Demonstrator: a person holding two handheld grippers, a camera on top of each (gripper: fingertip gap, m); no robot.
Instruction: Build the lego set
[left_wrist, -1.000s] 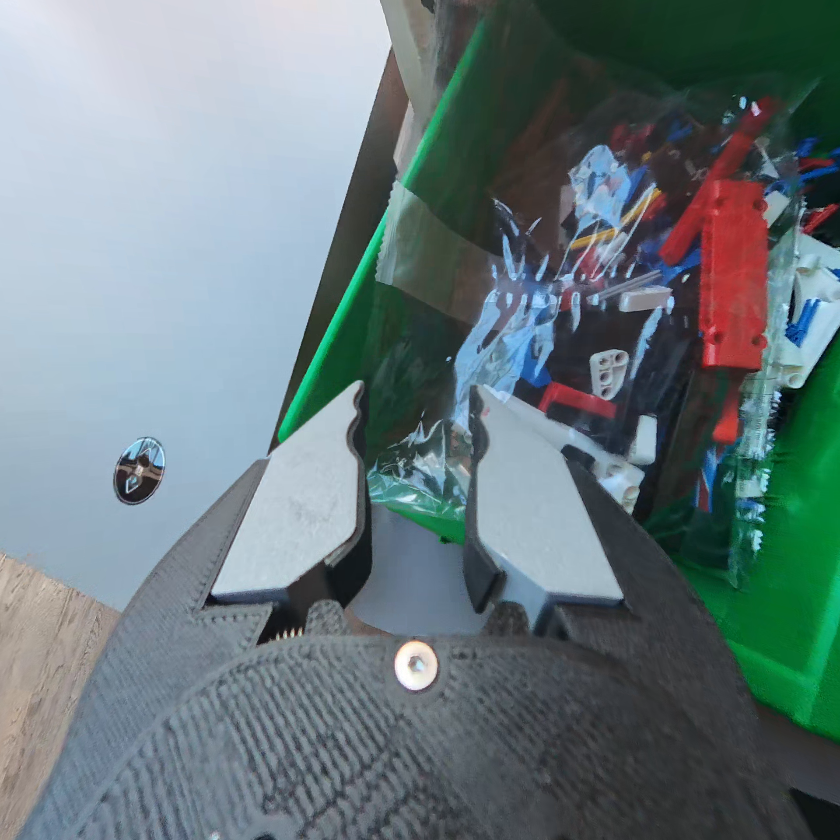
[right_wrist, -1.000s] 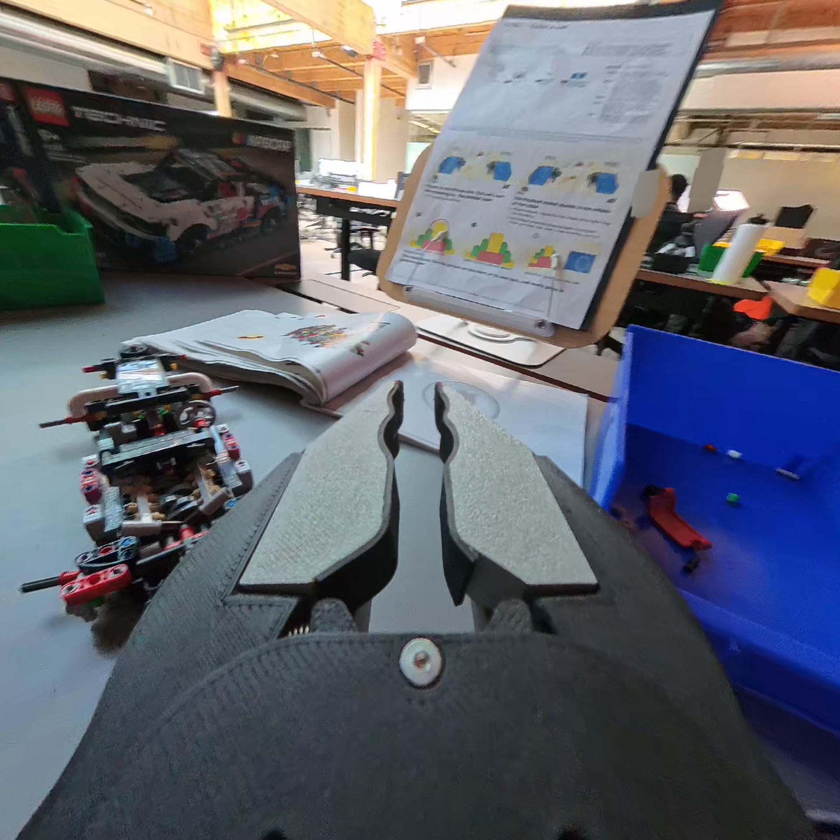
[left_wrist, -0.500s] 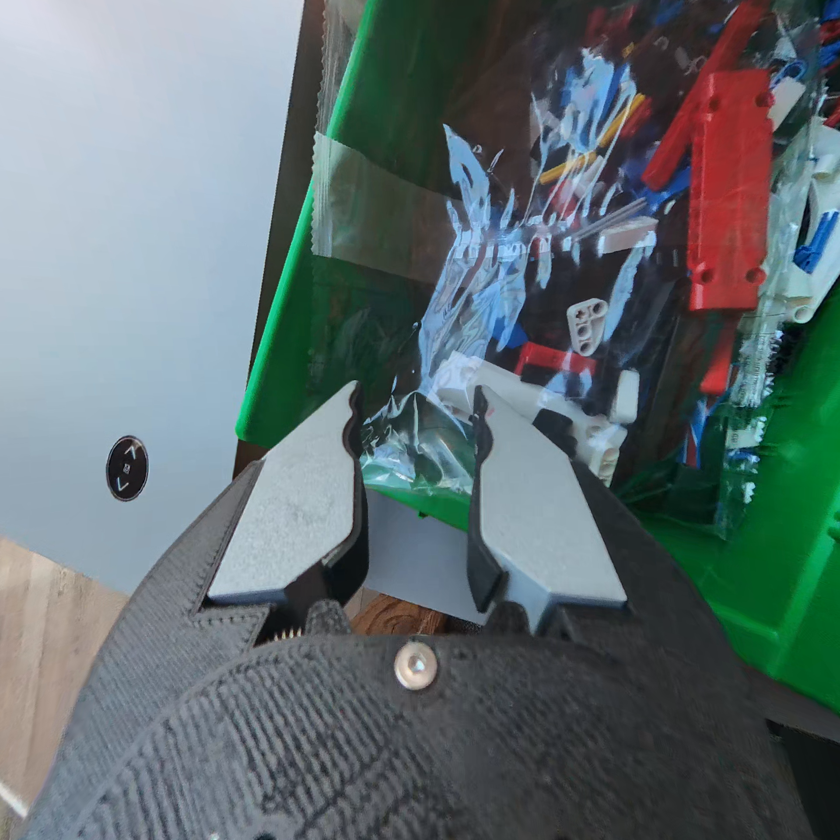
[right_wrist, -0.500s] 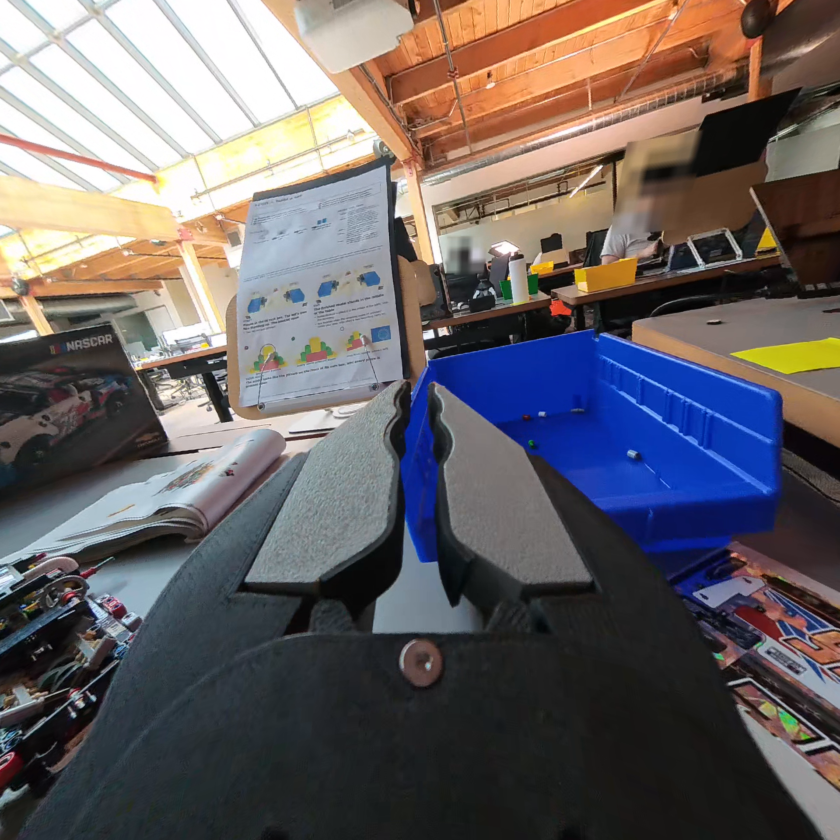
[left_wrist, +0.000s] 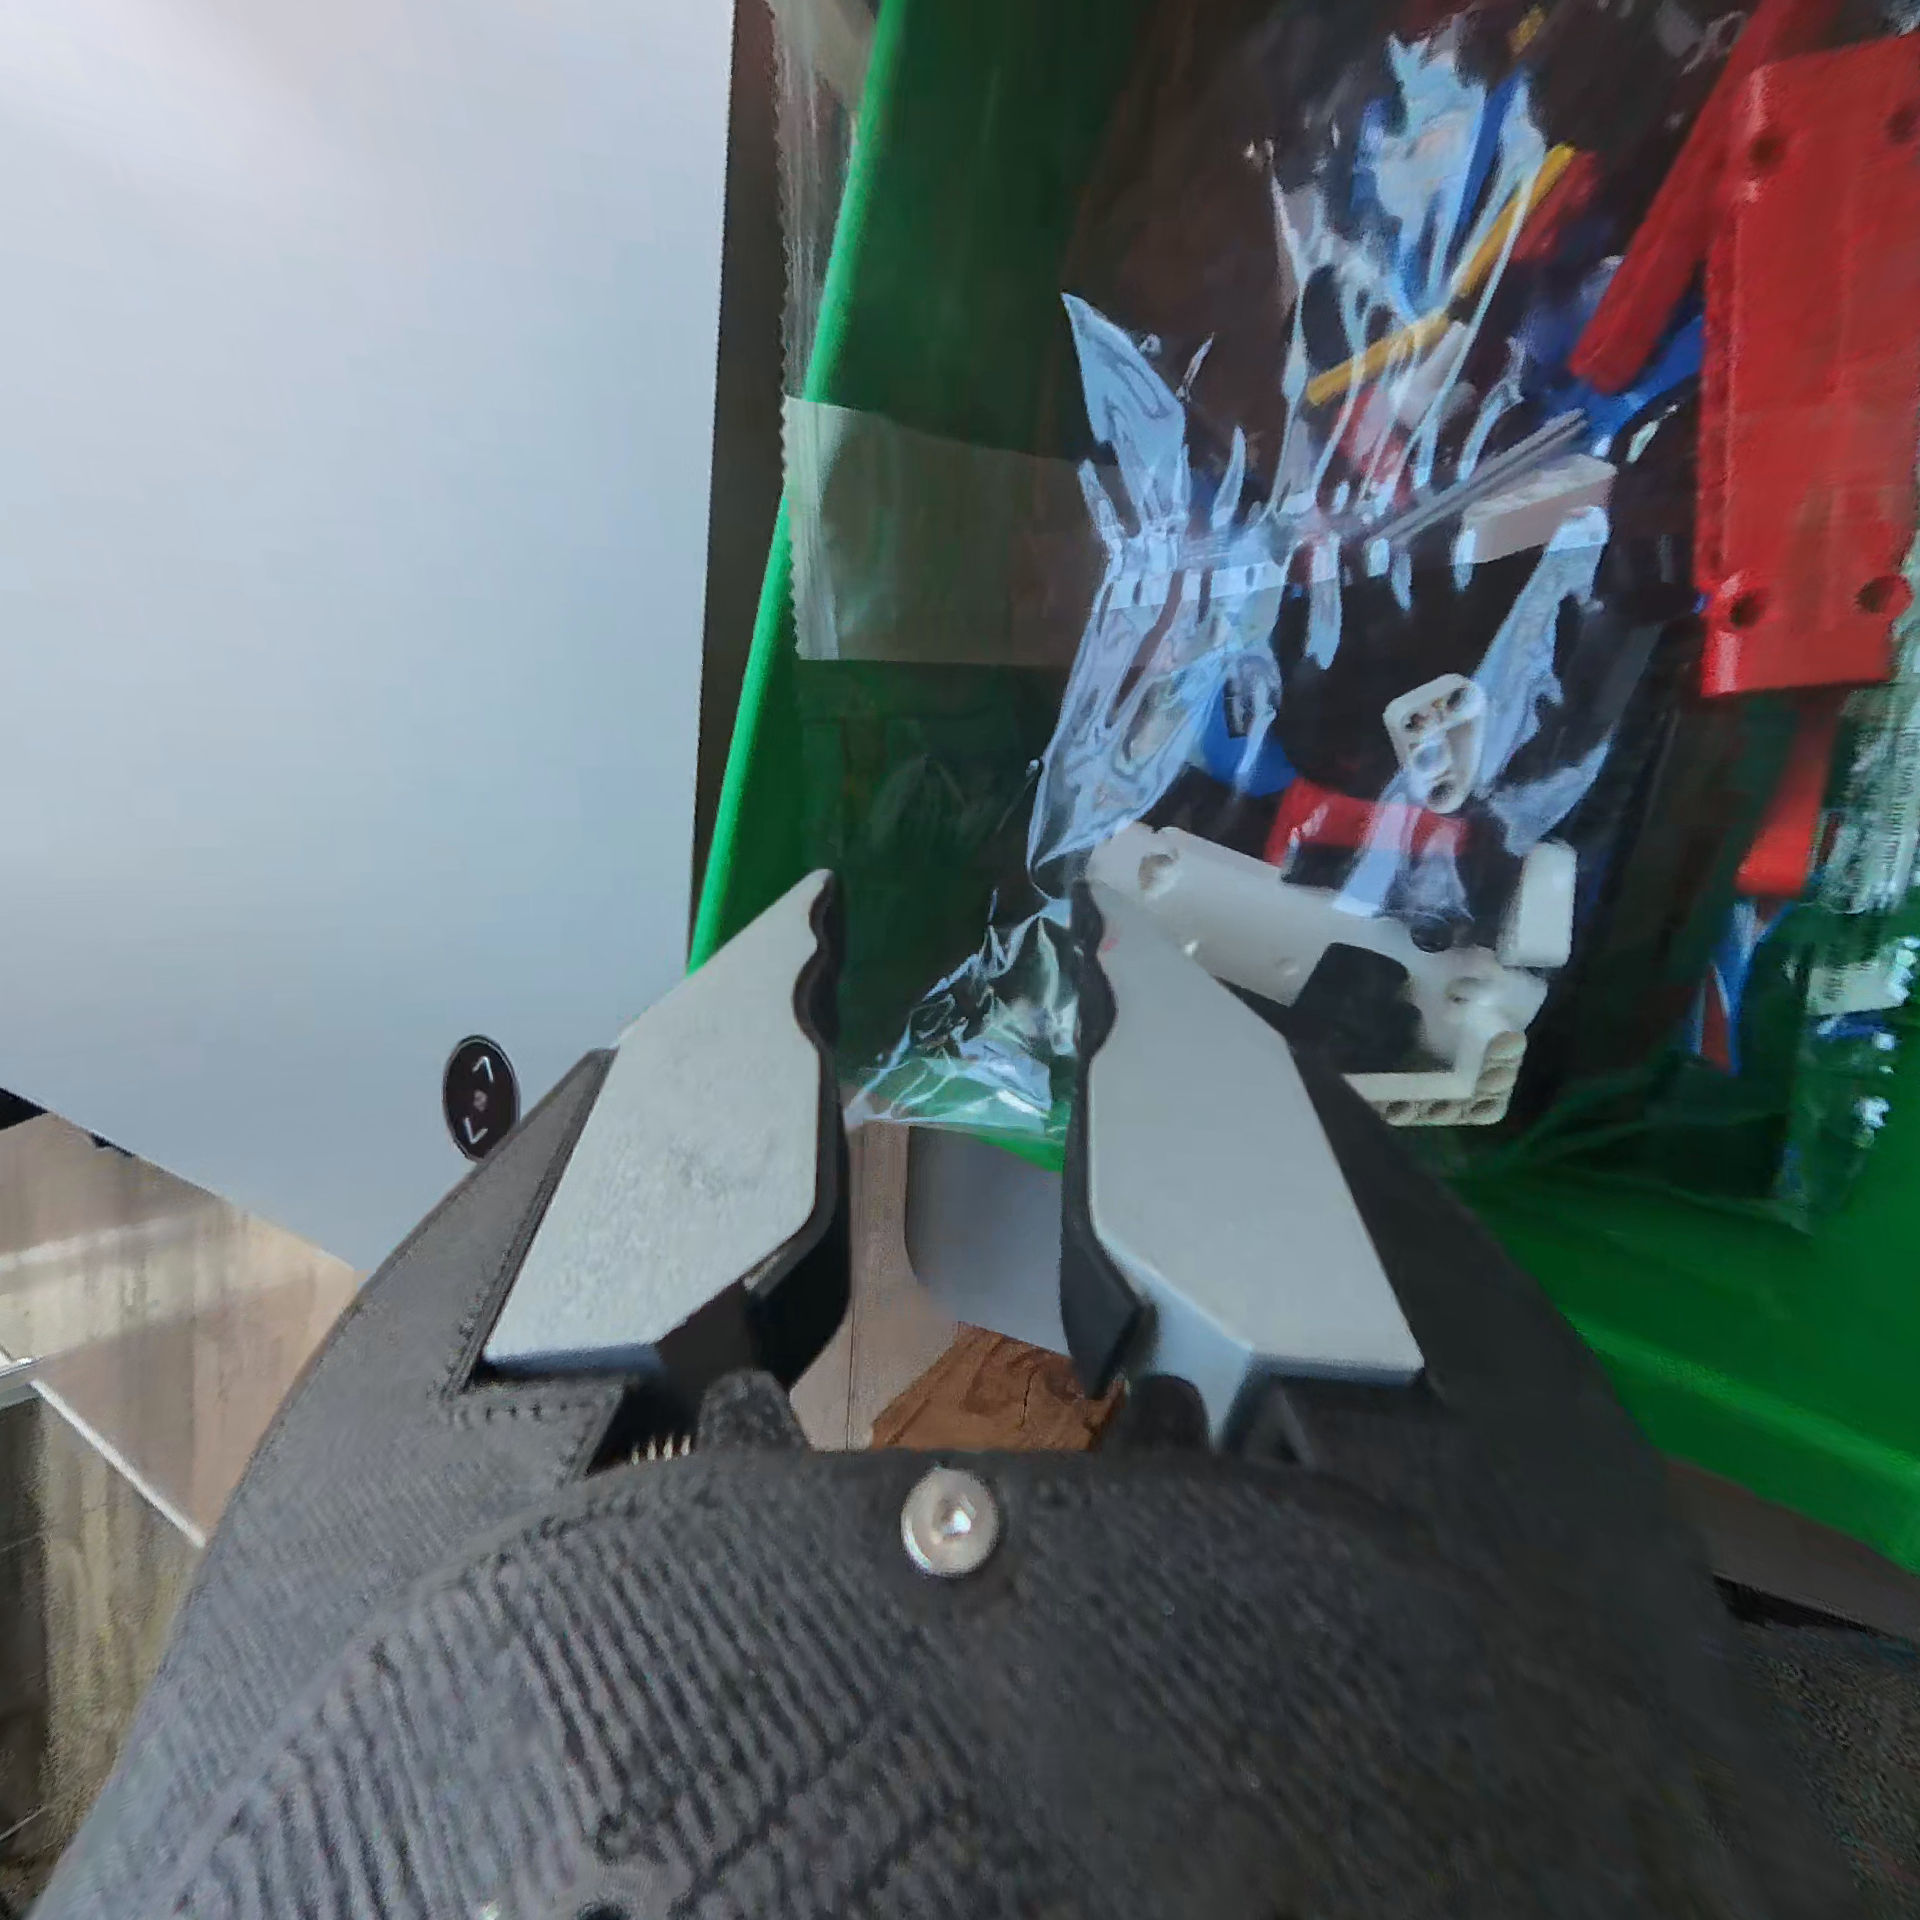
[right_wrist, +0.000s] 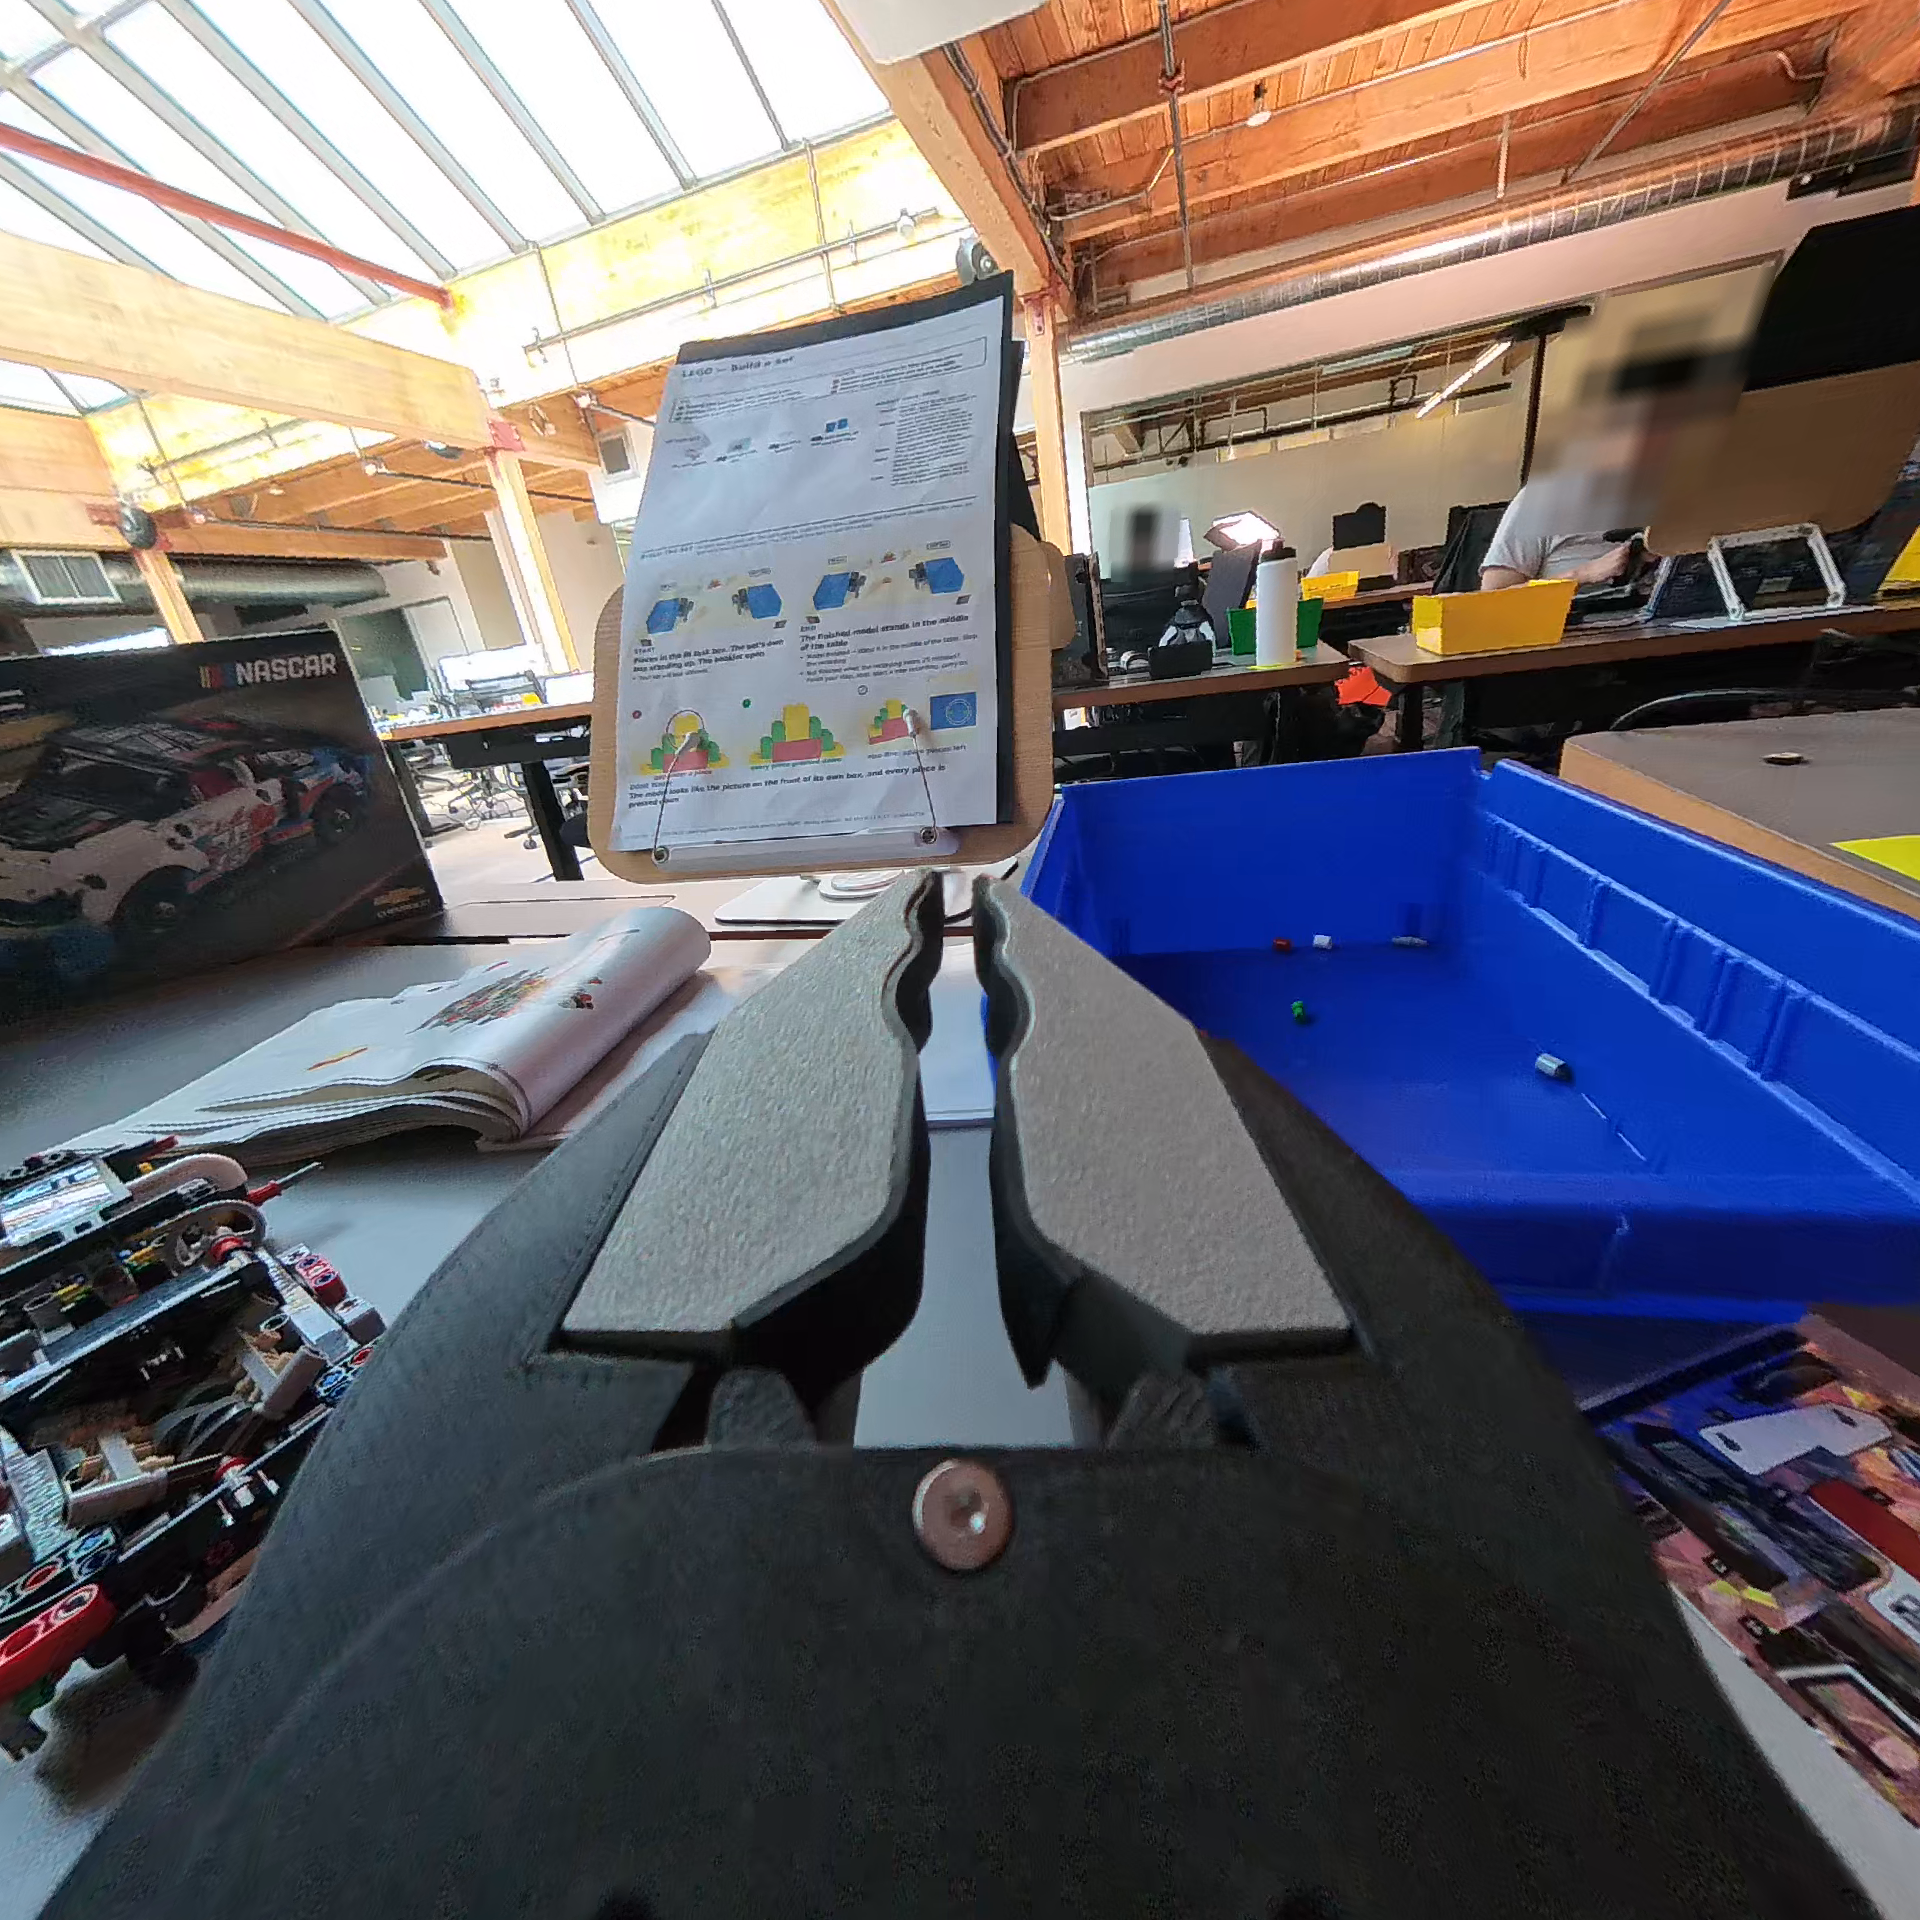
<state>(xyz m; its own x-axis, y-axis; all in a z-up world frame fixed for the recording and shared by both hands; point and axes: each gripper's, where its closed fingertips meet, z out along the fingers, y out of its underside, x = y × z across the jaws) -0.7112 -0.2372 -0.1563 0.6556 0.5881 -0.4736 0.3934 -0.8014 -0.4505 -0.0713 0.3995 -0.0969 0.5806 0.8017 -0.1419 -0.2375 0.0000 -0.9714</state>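
Note:
In the left wrist view my left gripper (left_wrist: 951, 914) is open at the near corner of a green bin (left_wrist: 831, 520). A clear plastic bag (left_wrist: 1195, 665) full of red, white, blue and black building parts lies in the bin. The bag's crumpled corner (left_wrist: 987, 1008) sits between my fingers, against the right one; the left one stands clear of it. A white beam (left_wrist: 1247, 925) lies just past my right fingertip. In the right wrist view my right gripper (right_wrist: 956, 899) is shut, with only a thin slit between the fingers, held above the table beside a blue bin (right_wrist: 1247, 852).
The blue bin holds a few tiny loose pieces (right_wrist: 1299, 1008). A part-built model chassis (right_wrist: 135, 1320) sits at the left, an open booklet (right_wrist: 468, 1029) behind it, a sheet on a wooden stand (right_wrist: 821, 623) ahead, a set box (right_wrist: 187, 800) far left, a sticker sheet (right_wrist: 1787, 1507) at the right. Left tips to right tips: about 90 cm.
My left gripper has crept closer to the green bin, the bag corner staying between its open fingers. My right gripper has swung right and tilted up from the model toward the blue bin, its fingers closing.

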